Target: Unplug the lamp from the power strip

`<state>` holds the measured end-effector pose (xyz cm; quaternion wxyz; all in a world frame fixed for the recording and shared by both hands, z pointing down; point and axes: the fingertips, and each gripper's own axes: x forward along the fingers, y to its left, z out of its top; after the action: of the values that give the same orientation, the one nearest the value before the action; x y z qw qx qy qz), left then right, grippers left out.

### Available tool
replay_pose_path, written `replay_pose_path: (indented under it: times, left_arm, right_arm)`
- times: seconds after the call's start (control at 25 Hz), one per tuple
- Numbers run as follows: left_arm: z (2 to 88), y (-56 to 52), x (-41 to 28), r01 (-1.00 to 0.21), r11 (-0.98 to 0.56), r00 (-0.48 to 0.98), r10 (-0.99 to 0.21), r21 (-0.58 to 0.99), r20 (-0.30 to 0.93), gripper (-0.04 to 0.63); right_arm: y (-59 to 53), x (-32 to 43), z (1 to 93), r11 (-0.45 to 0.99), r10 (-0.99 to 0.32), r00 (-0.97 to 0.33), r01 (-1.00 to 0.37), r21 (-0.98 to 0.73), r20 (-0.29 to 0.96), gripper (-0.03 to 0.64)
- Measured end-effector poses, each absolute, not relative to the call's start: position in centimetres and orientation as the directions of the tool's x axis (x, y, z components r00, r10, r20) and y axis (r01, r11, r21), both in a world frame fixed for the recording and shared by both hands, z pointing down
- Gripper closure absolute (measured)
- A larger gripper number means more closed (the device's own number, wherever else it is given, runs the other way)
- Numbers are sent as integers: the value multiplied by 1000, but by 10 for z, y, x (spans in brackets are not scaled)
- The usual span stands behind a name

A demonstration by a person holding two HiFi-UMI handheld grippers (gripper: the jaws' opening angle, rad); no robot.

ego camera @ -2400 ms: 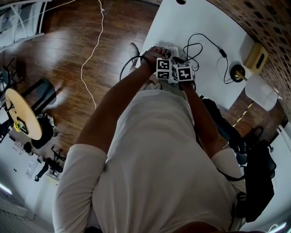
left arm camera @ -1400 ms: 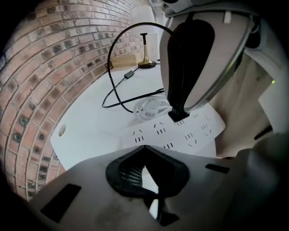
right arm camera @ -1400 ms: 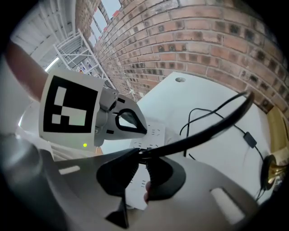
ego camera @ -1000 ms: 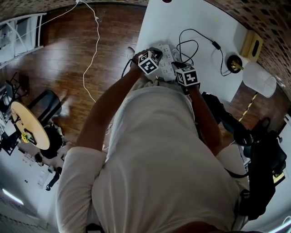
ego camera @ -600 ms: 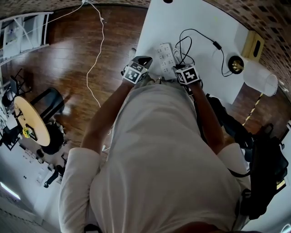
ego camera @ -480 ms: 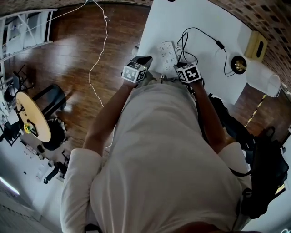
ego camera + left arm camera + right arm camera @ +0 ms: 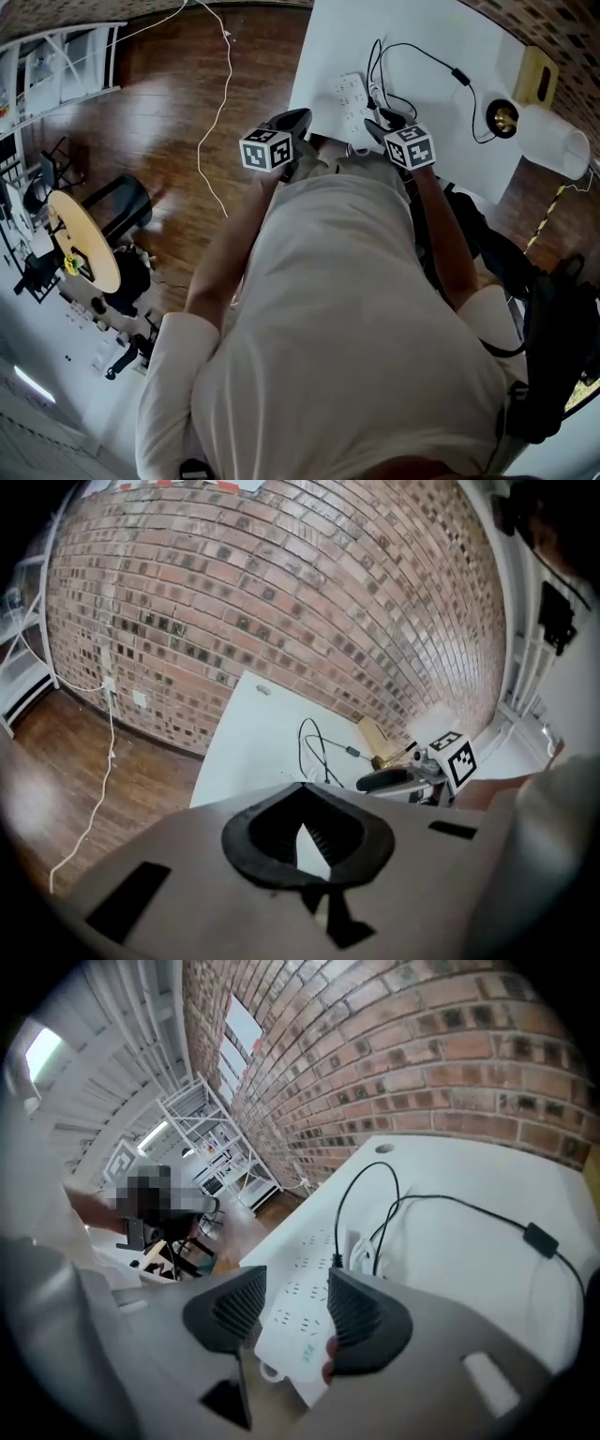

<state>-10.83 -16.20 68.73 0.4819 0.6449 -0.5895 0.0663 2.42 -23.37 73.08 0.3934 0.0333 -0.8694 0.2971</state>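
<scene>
R tongs: jaws opening, spread wide, pads press on nothing. The near end of the white power strip shows in the gap just beyond them, untouched.

L tongs: pads almost together, only a thin slit w/ white bench showing through; nothing pinched. In head view L tongs hang off the bench's edge, above the wood floor, at 8 o'clock of the strip. R tongs sit at the strip's 4 o'clock, by the bench's near edge.

Strip lies flat on the bench, long axis running 12 to 6, straight ahead of the person. A black cord meets the strip's R side next to a white plug; can't tell if the black plug is seated. The cord loops across the bench toward 2 o'clock, w/ an inline switch on it.

Lamp: white shade and brass base, at the bench's 3 o'clock end, well apart from both tongs.

Brick wall behind the bench.
</scene>
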Motion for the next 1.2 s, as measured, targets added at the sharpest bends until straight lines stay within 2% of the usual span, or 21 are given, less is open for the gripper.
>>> replay_pose_path:
  times: [0.36, 0.68, 0.92, 1.2]
  left_arm:
    - [642, -183, -132, -745, 50, 362, -806, 665, 467, 592]
    - [577, -152, -177, -747, -87, 376, -873, 659, 311, 592]
    - [555, -103, -194, -766, -183, 419, -869, 616, 263, 592]
    - [518, -50, -204, -751, -326, 485, -862, 574, 146, 594]
  right_arm:
    - [-255, 35, 685, 787, -61, -743, -447, -426, 667, 431]
    - [-260, 29, 637, 762, -293, -720, -573, -301, 630, 456]
    - [-215, 1, 617, 850, -362, -668, -523, -65, 650, 468]
    - [-145, -33, 608, 844, -399, -670, -535, -35, 626, 479]
